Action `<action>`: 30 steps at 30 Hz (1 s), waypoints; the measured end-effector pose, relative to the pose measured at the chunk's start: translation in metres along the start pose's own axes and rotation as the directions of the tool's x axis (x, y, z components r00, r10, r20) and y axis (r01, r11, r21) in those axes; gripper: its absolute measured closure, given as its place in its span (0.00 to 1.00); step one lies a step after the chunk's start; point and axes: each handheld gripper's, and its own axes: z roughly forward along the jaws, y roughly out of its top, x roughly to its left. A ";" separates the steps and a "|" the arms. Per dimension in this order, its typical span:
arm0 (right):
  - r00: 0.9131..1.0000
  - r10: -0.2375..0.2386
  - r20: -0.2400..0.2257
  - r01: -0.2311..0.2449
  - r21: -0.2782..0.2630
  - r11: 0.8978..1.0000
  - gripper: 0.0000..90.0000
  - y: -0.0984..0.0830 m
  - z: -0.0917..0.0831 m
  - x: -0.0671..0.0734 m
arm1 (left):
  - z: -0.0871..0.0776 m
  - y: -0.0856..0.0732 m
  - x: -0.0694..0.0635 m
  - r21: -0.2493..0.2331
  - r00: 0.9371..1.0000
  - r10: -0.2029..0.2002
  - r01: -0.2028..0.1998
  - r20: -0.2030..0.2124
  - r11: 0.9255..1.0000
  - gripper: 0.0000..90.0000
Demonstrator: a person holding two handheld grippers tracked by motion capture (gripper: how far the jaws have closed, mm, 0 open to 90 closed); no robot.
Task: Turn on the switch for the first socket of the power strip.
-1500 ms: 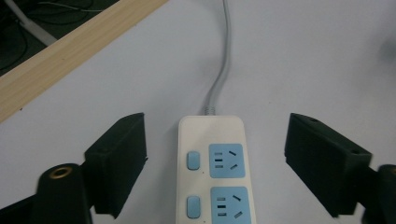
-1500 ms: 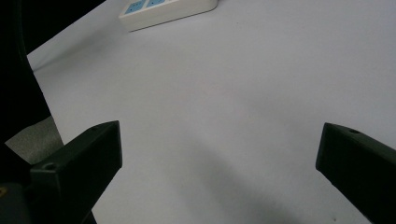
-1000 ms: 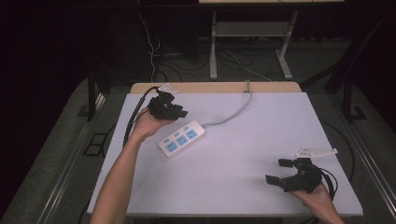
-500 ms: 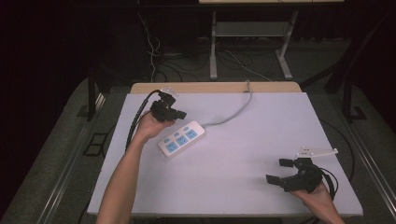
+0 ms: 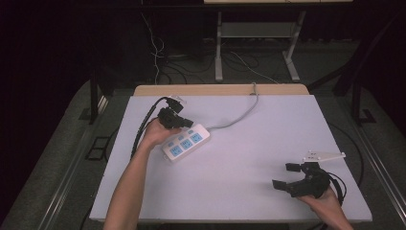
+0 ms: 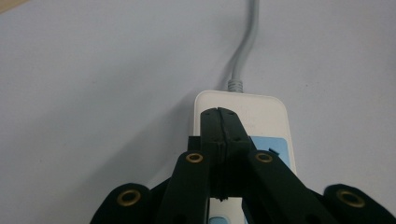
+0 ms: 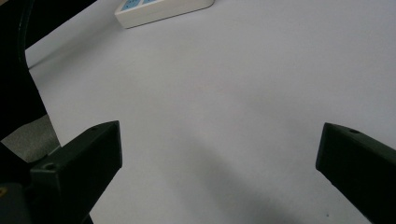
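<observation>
The left gripper (image 6: 219, 112) has its fingers pressed together, empty, over the power strip (image 5: 186, 143) and perhaps touching it. The right gripper (image 5: 286, 176) rests on the desk (image 5: 239, 143), fingers spread wide, empty.

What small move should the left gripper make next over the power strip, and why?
Probably press the left gripper straight down. Its jaws are shut with nothing between them, and the tips sit over the cable end of the white power strip, likely where a switch is, though they hide it. The right gripper rests open, far off.

A dim lab: bare white table (image 5: 249, 158), loose floor cables (image 5: 158, 48), metal stand legs (image 5: 219, 57).
</observation>
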 end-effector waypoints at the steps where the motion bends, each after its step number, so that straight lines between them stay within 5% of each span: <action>1: 1.000 0.000 0.000 0.000 0.000 1.000 0.00 0.000 0.000 0.000 | 0.001 0.000 0.000 0.006 1.000 0.004 -0.004 0.001 1.000 0.99; 10: 1.000 -0.002 0.000 0.002 0.001 1.000 0.00 0.000 0.000 0.000 | 0.009 -0.003 -0.002 0.057 1.000 0.012 -0.012 0.013 0.998 0.99; 30: 1.000 -0.001 0.006 0.001 -0.001 1.000 0.00 0.000 0.000 -0.001 | 0.013 -0.010 -0.004 0.037 1.000 -0.003 0.003 -0.012 0.999 1.00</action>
